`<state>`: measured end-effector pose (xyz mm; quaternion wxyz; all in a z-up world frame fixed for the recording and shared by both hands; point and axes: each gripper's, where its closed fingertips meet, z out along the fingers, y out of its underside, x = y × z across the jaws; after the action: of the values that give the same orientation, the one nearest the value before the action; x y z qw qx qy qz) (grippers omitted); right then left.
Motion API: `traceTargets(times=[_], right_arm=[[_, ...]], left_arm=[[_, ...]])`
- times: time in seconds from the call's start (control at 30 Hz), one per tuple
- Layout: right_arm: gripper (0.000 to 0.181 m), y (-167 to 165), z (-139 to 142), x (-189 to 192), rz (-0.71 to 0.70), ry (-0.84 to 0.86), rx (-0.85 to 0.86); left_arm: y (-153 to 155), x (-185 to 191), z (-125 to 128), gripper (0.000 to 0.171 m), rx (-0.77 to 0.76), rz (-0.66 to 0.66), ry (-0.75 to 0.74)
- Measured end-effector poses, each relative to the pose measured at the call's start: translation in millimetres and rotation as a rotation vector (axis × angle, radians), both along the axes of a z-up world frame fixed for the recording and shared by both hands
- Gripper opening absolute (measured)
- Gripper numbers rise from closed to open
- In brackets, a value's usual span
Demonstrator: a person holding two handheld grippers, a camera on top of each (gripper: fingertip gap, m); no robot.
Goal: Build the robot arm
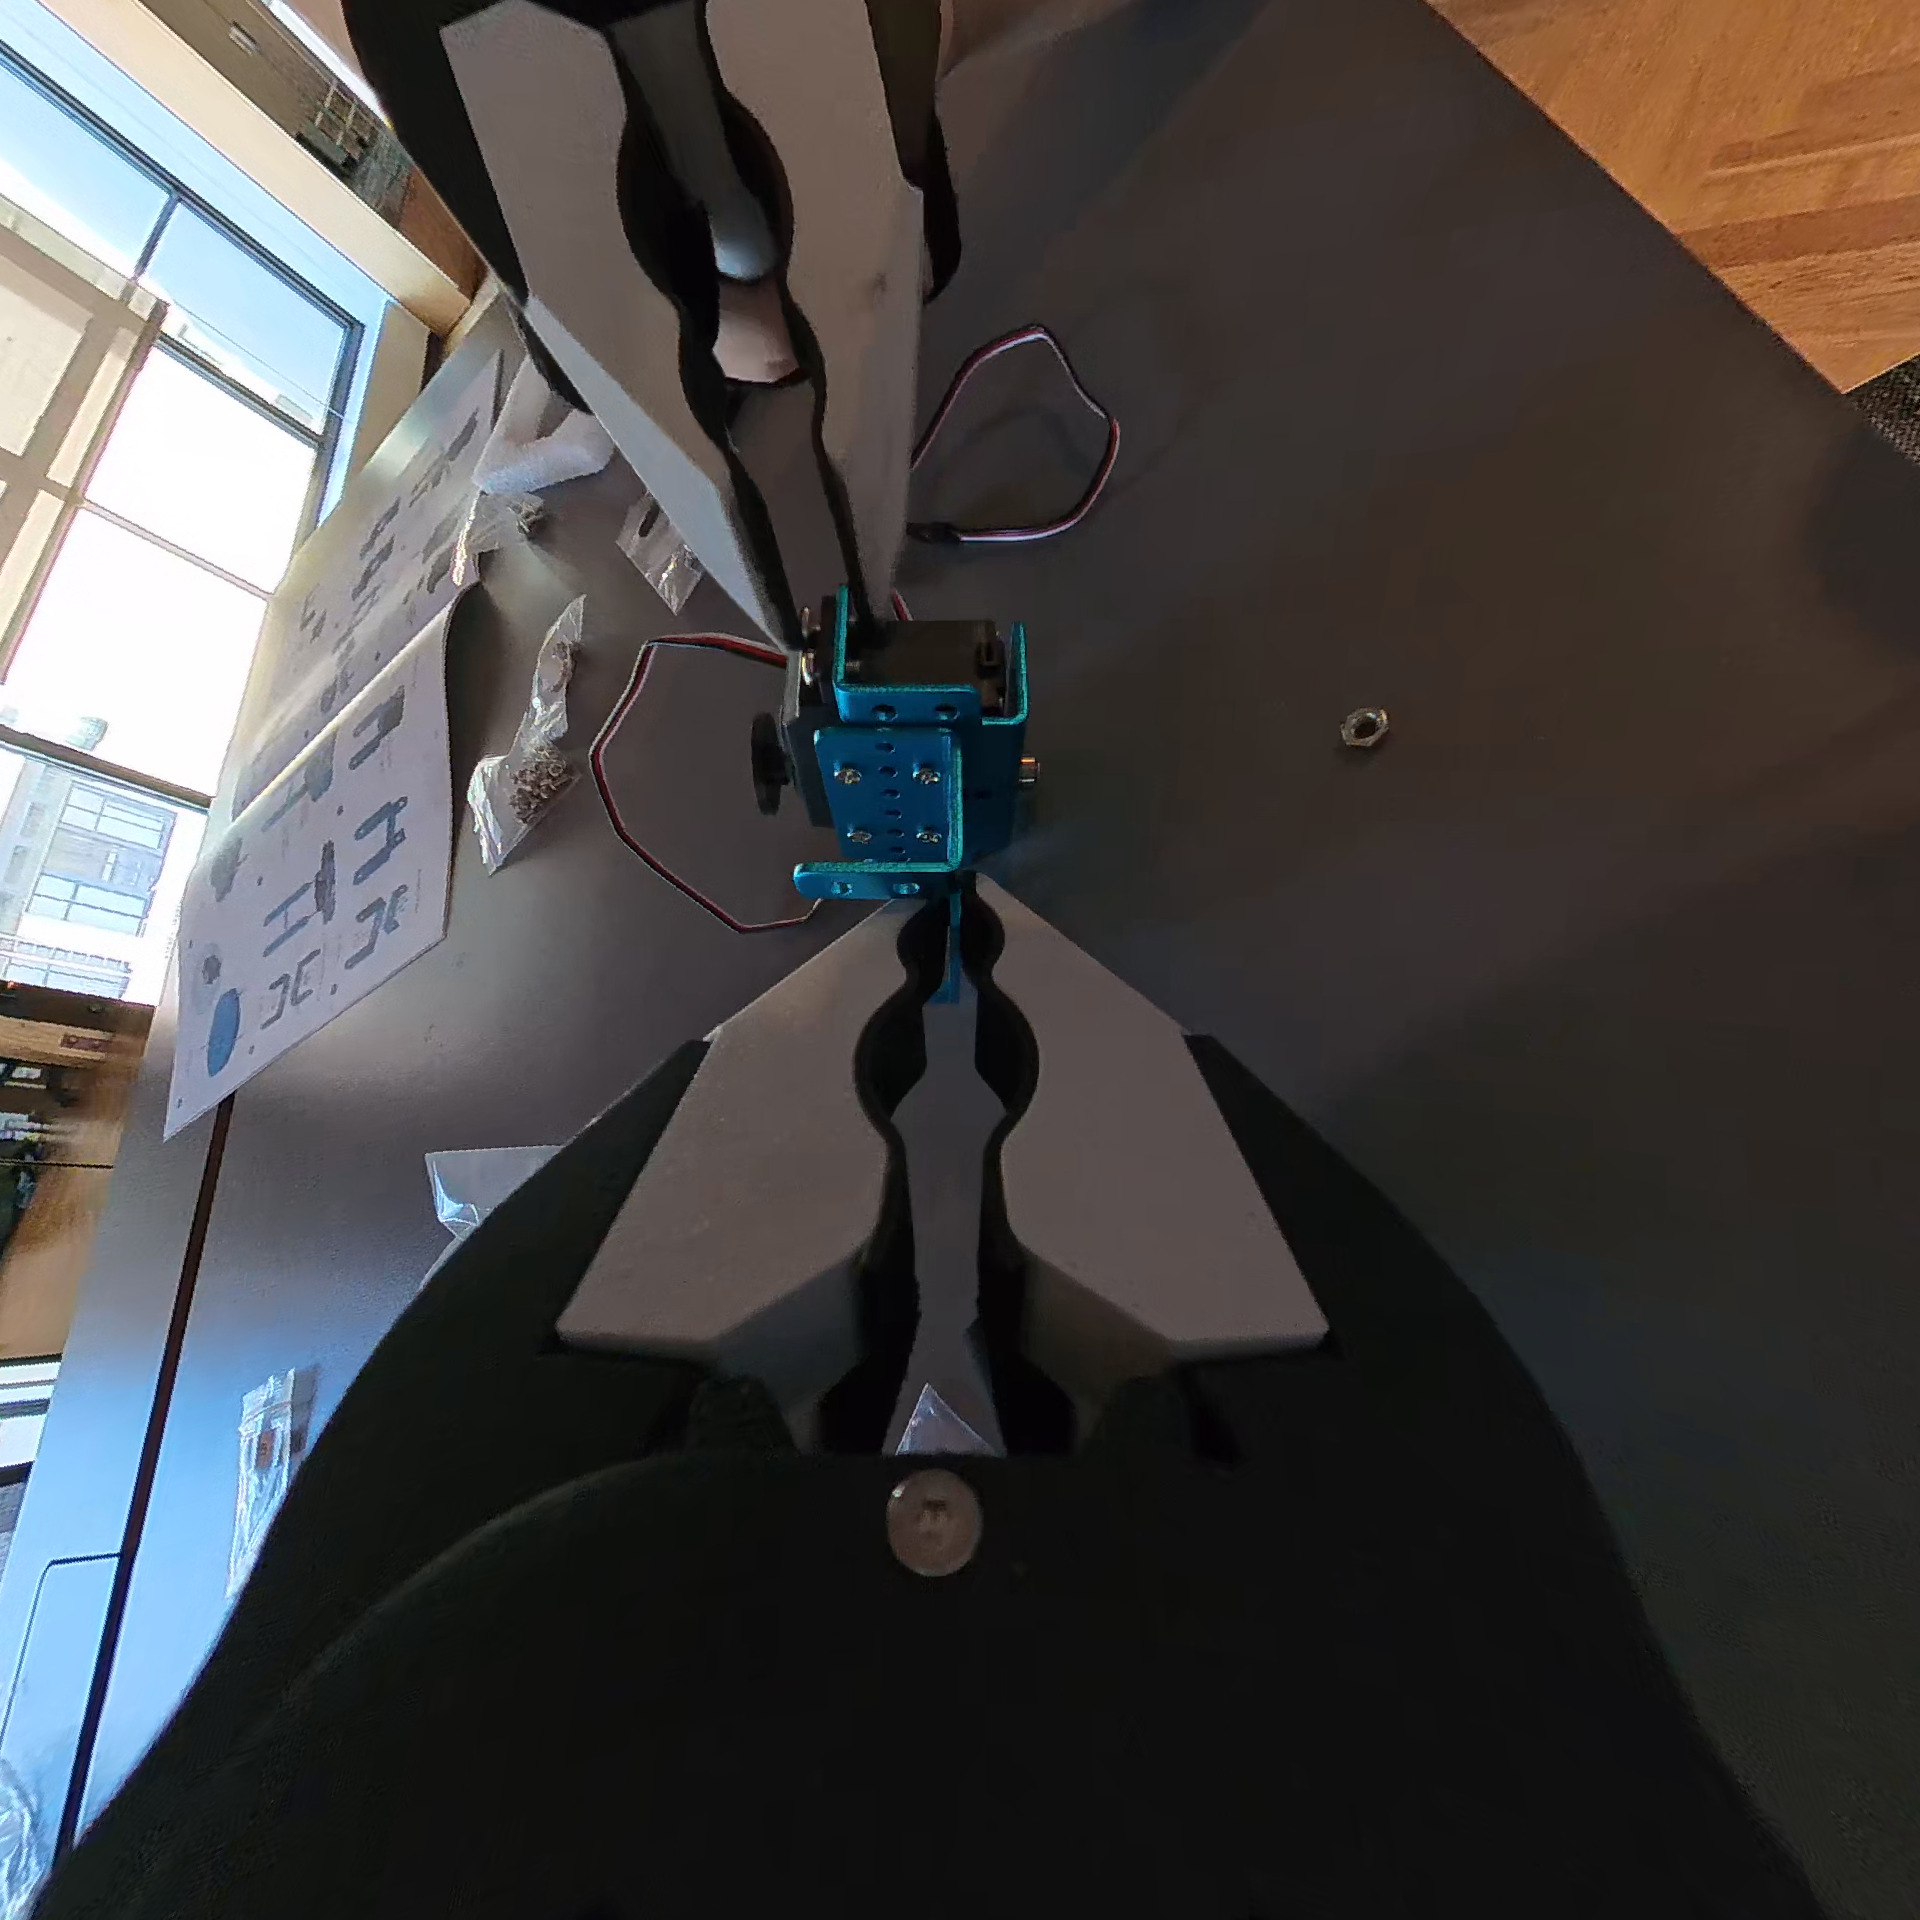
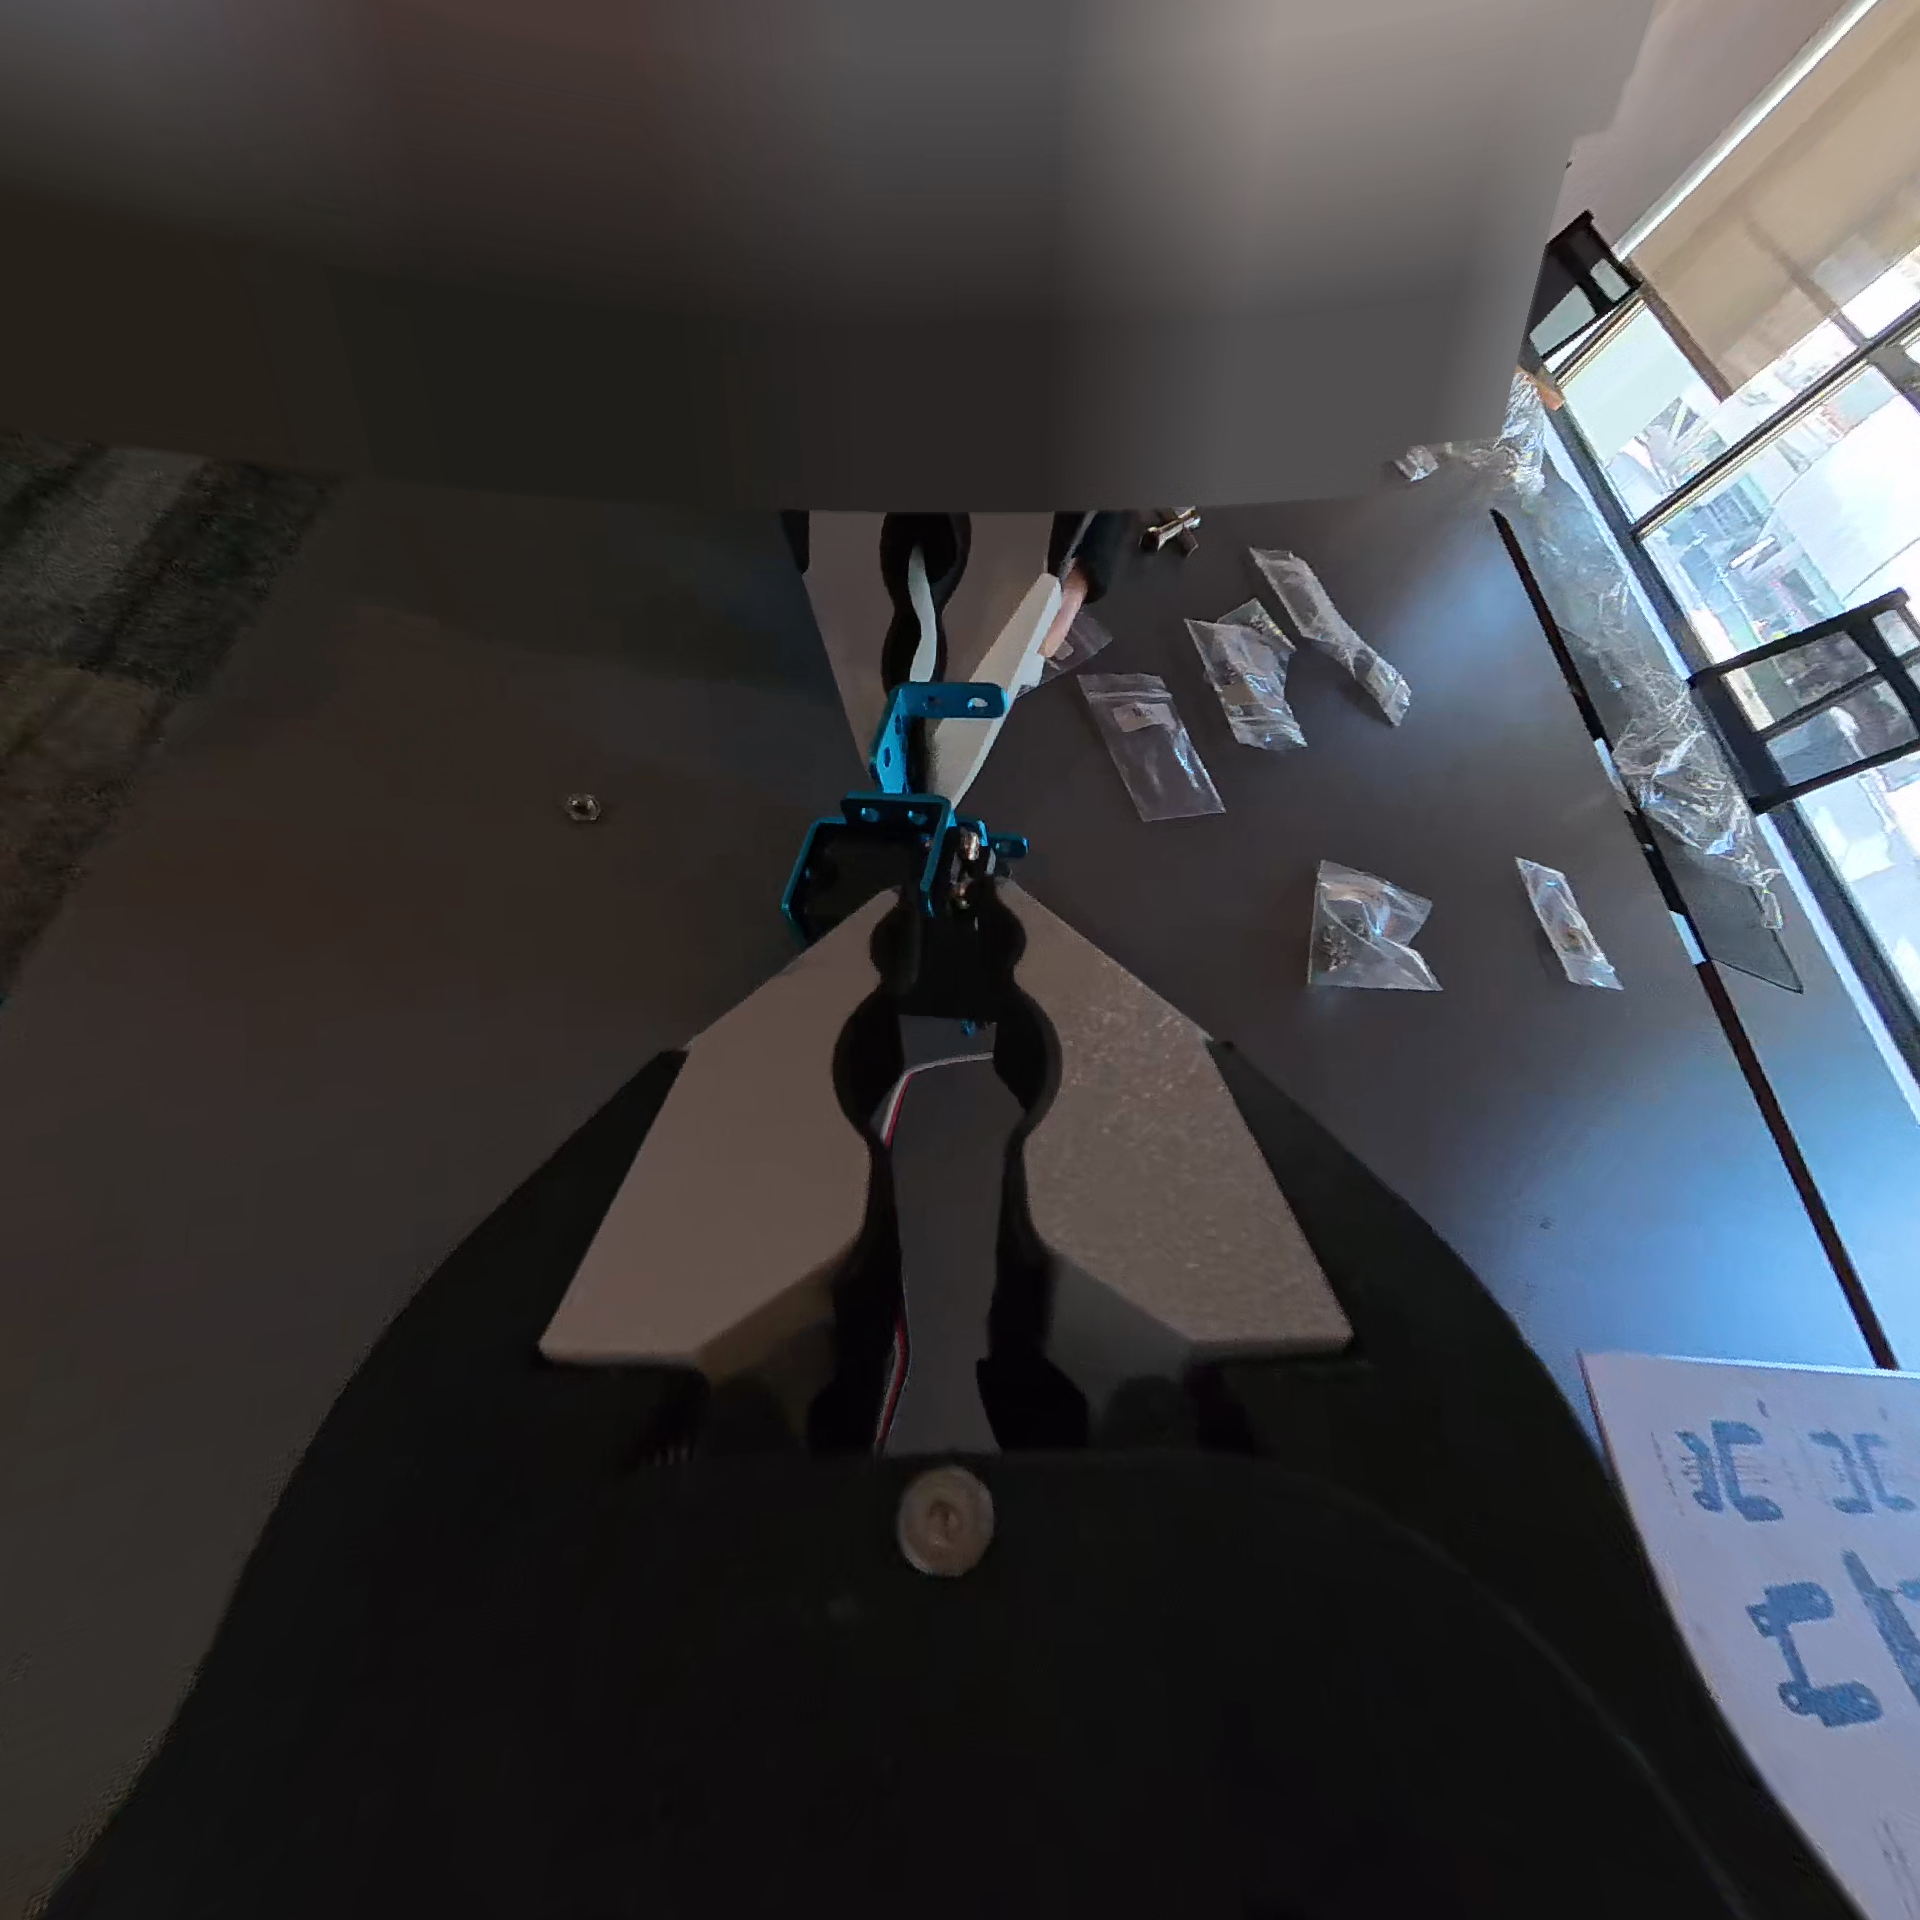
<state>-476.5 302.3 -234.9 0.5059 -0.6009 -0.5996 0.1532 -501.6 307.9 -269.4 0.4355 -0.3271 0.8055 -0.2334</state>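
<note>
Both claws pinching blue bracket assembly (image 1: pixel 899 774).

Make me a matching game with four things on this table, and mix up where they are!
Things:
1. blue bracket assembly
2. loose nut
3. instruction sheet
4. red, white and black wire

Places:
A. lying alone on the bare dark table
B. flat by the windows, beside small plastic bags
C. looped on the table beyond the bracket
D. pinched between the left gripper and the right gripper

Pairs: 1-D, 2-A, 3-B, 4-C
</note>
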Motion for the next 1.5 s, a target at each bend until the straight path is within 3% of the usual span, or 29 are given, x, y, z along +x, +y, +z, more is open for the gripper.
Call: traceTargets(times=[0.77,0.9,1.37,1.5], right_arm=[[0.009,-5.6,0.9,-2.4,0.057,0.072,-0.096],[0.024,-4.0,-2.7,-4.9,0.048,0.062,-0.100],[0.011,-5.1,0.3,-10.0,0.037,-0.010,0.107],[0.011,-5.2,0.1,-9.9,0.024,-0.015,0.098]], left_arm=[[-2.4,0.0,-0.4,0.002,-0.020,-0.015,0.002],[-2.4,0.1,-0.3,0.001,-0.021,-0.014,0.001],[-4.9,0.2,-0.5,0.002,0.006,-0.030,-0.005],[-4.6,0.5,-0.8,0.002,-0.015,-0.023,0.002]])
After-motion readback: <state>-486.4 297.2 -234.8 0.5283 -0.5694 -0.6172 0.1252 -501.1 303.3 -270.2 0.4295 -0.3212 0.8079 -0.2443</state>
